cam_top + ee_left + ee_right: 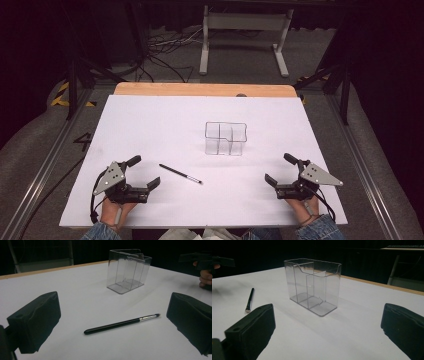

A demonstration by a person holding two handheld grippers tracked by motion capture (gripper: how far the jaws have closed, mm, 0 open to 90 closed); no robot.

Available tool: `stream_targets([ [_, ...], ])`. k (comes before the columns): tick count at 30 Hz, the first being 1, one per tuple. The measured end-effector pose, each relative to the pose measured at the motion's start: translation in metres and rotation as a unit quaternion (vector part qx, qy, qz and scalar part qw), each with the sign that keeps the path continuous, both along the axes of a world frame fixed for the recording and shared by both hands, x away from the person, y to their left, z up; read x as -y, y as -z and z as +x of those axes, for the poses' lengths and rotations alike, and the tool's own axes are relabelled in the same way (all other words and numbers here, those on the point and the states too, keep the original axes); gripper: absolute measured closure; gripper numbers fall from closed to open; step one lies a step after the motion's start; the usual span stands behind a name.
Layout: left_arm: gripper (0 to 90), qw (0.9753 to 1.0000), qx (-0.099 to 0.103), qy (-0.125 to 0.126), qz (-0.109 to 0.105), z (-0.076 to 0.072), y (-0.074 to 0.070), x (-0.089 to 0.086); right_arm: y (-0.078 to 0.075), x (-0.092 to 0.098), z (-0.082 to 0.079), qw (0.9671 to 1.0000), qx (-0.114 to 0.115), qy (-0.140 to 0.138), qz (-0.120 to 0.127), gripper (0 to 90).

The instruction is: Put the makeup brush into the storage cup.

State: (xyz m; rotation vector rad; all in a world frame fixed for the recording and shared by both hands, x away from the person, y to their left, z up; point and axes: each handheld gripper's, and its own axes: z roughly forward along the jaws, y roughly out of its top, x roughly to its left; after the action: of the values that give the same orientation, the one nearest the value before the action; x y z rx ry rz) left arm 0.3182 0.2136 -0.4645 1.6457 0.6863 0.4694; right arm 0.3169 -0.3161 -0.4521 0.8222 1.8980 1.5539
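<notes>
Thin black pen [180, 174] flat on the white table [150, 120], just in front of the left gripper [142, 175] and a bit to its right. Not touching anything. Left jaws wide apart, holding nothing, low by the near edge of the table. Same pen [121, 323] seen in the left gripper view, lying right between the two black jaws but a little farther out.

Long side of the pen running across the gap between the jaws, almost from one jaw toward the other, silver tip toward the right jaw. Hard to pinch that way; probably best to turn the hand so the jaws close on the thin sides.

Right gripper [280, 172] also spread wide and holding nothing, near the other corner of the table. Well apart from the pen, so left hand much nearer and likely the one to pick it up.

Clear box [225, 138] with small parts inside, standing upright past the pen, nearer the middle of the table. Same box [313, 286] straight ahead in the right gripper view, with the pen [249, 300] off to its left. Maybe the place for the pen, standing on end.
</notes>
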Motion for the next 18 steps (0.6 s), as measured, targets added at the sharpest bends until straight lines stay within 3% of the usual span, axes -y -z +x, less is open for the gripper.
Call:
stream_targets([
  [13,0.0,0.9999,-0.007,-0.002,-0.012,0.002,-0.003,0.0,0.0,-0.001,0.0,1.0,-0.002,-0.002,-0.002,0.0],
  [18,0.2,0.9999,0.003,0.009,0.004,0.005,-0.013,0.005,0.0,0.0,0.001,1.0,-0.004,-0.001,0.0,0.0],
])
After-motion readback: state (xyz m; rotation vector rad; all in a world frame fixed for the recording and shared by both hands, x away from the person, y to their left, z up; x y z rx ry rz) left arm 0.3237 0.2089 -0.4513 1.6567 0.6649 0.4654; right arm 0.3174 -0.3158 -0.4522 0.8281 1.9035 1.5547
